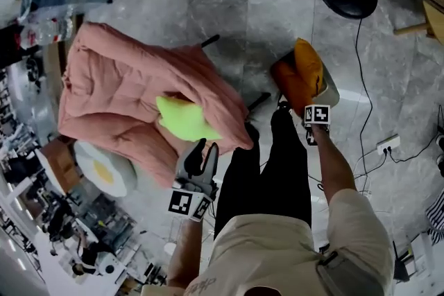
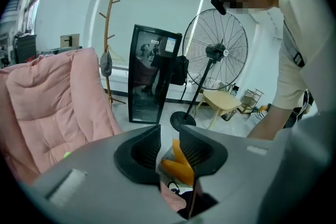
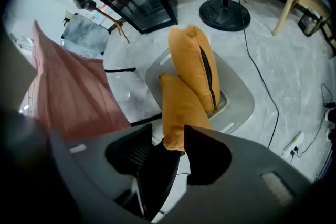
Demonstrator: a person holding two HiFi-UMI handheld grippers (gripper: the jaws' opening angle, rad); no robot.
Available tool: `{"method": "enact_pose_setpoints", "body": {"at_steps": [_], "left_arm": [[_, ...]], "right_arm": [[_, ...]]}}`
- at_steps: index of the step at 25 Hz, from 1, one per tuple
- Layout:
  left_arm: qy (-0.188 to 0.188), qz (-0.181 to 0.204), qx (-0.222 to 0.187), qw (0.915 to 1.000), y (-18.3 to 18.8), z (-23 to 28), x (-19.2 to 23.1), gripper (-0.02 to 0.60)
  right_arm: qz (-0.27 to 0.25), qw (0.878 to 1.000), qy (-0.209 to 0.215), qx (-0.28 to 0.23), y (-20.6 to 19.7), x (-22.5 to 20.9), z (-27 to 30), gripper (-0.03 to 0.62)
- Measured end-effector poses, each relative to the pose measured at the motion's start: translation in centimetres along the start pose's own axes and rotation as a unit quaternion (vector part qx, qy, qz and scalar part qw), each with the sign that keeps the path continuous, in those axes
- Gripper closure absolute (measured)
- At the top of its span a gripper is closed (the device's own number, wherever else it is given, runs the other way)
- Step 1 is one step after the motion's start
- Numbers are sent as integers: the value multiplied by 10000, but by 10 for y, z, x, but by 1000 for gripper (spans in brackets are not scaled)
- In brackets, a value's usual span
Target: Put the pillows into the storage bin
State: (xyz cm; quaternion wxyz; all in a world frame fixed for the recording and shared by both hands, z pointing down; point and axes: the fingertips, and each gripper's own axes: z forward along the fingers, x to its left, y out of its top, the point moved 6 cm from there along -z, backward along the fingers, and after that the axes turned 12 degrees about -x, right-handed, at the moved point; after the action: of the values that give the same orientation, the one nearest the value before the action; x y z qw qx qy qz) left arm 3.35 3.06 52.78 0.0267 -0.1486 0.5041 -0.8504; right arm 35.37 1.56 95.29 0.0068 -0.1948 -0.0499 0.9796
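The grey marble floor [image 1: 277, 24] is carrying everything here. The bin [image 3: 239, 97] is sitting on it by your right leg, and a pink quilt [image 1: 118, 86] is lying heaped to your left.

You are finishing a drop-off. Two orange pillows [image 3: 197, 65] are standing in the bin, and the nearer one is leaning out over the rim. Its corner is sitting between the jaws of your right claw [image 3: 168, 132], which is standing released with its pads clear of the fabric.

Your left claw [image 1: 203, 149] is hanging released and empty, pointing at the green pillow [image 1: 182, 120] on the quilt and stopping just short of it. An egg pillow [image 1: 104, 170] is waiting under the quilt's edge.

Next, I judge, you are lifting the right claw away and closing the left on the green pillow. Take a full fold, since soft stuffing is likely to slip out of a shallow pinch.
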Motion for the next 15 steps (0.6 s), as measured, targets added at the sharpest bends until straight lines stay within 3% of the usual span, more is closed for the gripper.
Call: {"method": "enact_pose_setpoints", "body": {"at_steps": [7,15], "left_arm": [[241,-84,-702,9972,43,-24,-1,456],[757,14,-1147,9905,58,-79,14,453]], "right_arm": [[-692,9964,54,-492,58,13,-70,401],[-1268,9879,258,-853,95,45,-124,396]]}}
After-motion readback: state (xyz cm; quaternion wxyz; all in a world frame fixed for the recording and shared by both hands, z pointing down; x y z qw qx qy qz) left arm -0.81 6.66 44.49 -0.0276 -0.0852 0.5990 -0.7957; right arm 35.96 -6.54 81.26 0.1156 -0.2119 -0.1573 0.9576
